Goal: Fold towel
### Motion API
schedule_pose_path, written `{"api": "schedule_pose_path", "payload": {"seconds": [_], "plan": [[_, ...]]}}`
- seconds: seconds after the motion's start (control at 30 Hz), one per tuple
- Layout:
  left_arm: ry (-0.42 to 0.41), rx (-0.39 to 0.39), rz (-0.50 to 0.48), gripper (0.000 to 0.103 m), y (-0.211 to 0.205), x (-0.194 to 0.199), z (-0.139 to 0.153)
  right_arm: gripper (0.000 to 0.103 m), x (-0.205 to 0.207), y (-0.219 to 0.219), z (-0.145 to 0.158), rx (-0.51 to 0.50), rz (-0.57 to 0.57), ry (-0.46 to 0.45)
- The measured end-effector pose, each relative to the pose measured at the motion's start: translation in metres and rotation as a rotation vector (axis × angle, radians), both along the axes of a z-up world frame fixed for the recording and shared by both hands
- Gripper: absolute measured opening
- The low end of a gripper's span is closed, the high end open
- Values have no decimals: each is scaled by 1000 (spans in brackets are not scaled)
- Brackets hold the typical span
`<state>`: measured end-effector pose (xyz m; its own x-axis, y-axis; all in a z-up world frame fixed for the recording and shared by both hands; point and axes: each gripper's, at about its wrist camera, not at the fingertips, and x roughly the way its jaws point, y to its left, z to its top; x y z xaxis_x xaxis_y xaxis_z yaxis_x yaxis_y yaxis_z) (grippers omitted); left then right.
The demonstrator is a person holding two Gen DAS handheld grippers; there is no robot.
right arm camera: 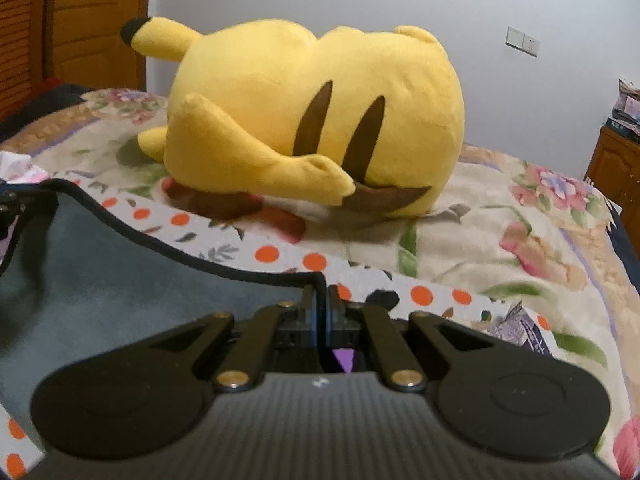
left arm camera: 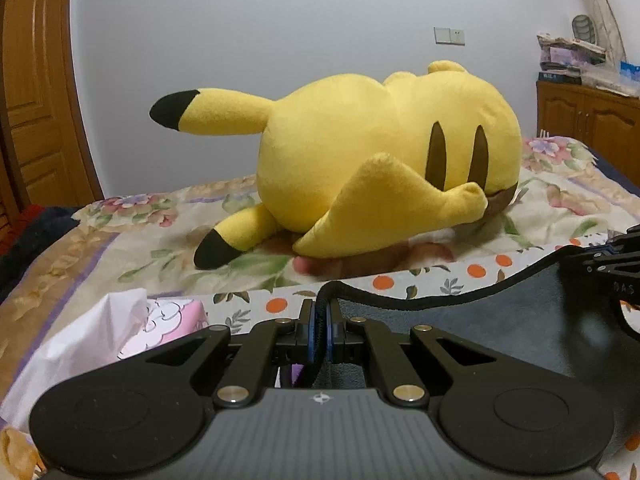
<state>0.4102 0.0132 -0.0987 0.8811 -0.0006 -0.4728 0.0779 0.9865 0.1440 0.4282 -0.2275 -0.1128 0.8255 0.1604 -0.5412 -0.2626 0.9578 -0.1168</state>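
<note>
Towel [left arm camera: 500, 320] sits on the bed just in front of the yellow plush [left arm camera: 380, 152], left claw [left arm camera: 320, 324] and right claw [right arm camera: 320, 312] each clenched on a corner, so I'd carry both across level, hem taut.

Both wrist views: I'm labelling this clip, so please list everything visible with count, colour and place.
towel: one, grey with black hem, raised between both grippers
plush toy: one, yellow, on bedspread behind towel
bedspread: one, cream floral, across bed
dotted cloth: one, white with orange dots, under towel
tissue pack: one, pink, left of towel
wall switch: one, white, back wall
left gripper: one, black, jaws shut on towel
right gripper: one, black, jaws shut on towel
</note>
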Motion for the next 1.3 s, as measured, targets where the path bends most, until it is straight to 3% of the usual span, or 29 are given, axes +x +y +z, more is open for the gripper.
{"api": "schedule_pose_path", "payload": {"seconds": [0.23, 0.3, 0.33, 0.37, 0.4, 0.47, 0.57, 0.7, 1.1, 1.17, 1.3], "plan": [[32, 4, 0, 7, -1, 3, -9, 6, 3, 1, -5, -6, -9, 21], [41, 4, 0, 12, 0, 2, -11, 15, 2, 1, -7, -11, -16, 26], [45, 3, 1, 16, 0, 1, -11, 31, 1, 1, -7, -10, -20, 30], [49, 1, 1, 27, 0, 0, -12, 51, 1, 0, -7, -7, -21, 30], [53, 0, -3, 38, 1, -1, -12, 56, -2, -1, -7, 0, -20, 25], [57, -1, -7, 48, 1, -5, -11, 56, -5, -2, -7, 0, -21, 22], [71, -7, -20, 49, 2, -12, -8, 56, -14, -4, -5, 22, -19, 33], [81, -35, -31, 63, 2, -27, -5, 57, -31, -4, -5, 48, -4, 48], [110, 7, -73, 72, -7, -69, -8, 69, -73, -4, -10, 57, 17, 90], [108, 11, -76, 75, -8, -74, -8, 79, -78, -5, -10, 59, 16, 90], [115, 6, -75, 77, -10, -85, -8, 84, -89, -9, -8, 72, 13, 85]]}}
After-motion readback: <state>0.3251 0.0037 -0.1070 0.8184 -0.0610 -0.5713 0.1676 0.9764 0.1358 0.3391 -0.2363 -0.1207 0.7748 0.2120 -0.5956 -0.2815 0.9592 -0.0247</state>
